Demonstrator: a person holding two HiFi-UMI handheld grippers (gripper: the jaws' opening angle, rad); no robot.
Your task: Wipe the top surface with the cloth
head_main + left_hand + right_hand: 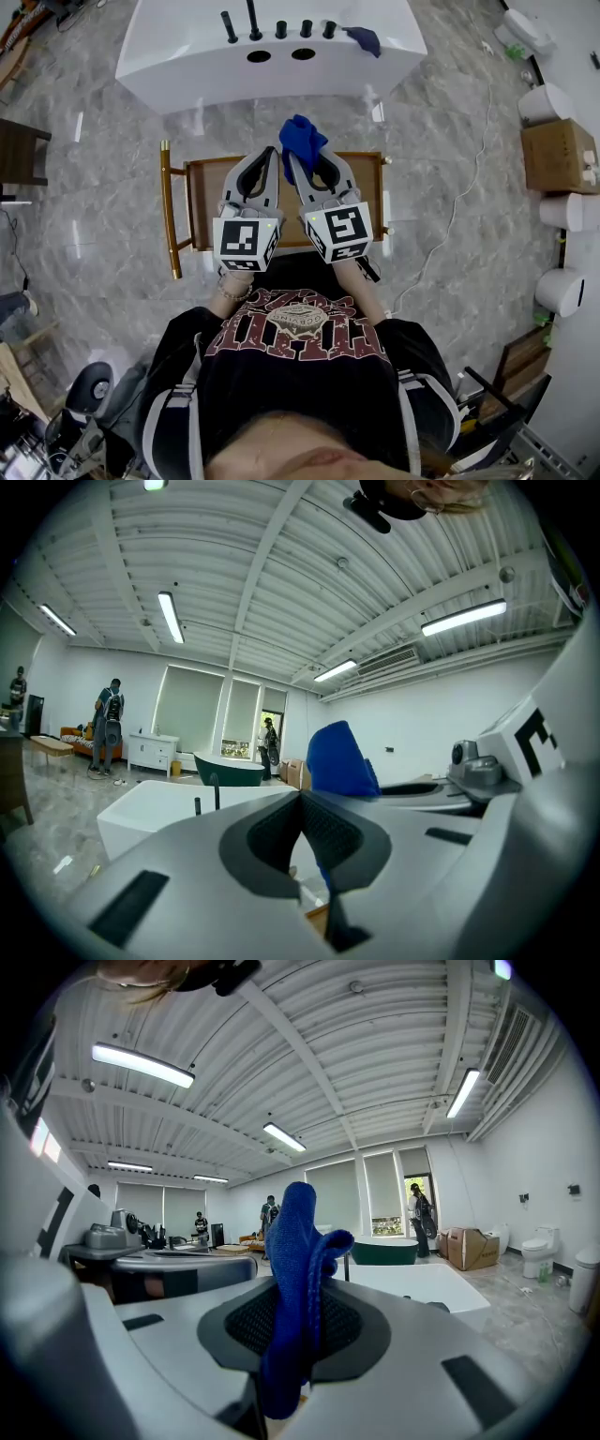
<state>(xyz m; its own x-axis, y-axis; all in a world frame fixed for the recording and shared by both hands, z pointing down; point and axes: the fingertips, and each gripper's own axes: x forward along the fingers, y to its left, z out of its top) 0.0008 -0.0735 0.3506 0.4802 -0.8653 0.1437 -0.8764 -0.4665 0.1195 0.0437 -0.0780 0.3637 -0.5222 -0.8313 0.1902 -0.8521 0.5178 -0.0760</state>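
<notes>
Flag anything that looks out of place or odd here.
One thing: a dark blue rag lies crumpled on the rim of the white bathtub, beside the taps, while the right hand-held gripper holds the blue cloth. Nothing looks spilled or damaged.

Left claw (273, 156) and right claw (298, 157) side by side above brown wooden desk with brass frame (202, 202). Blue terry cloth (302, 139) between right claw's jaws, sticking out past tips, just right of left claw. White bathtub (187, 61) beyond desk. Brown cardboard box (553, 155) far right, on floor.
</notes>
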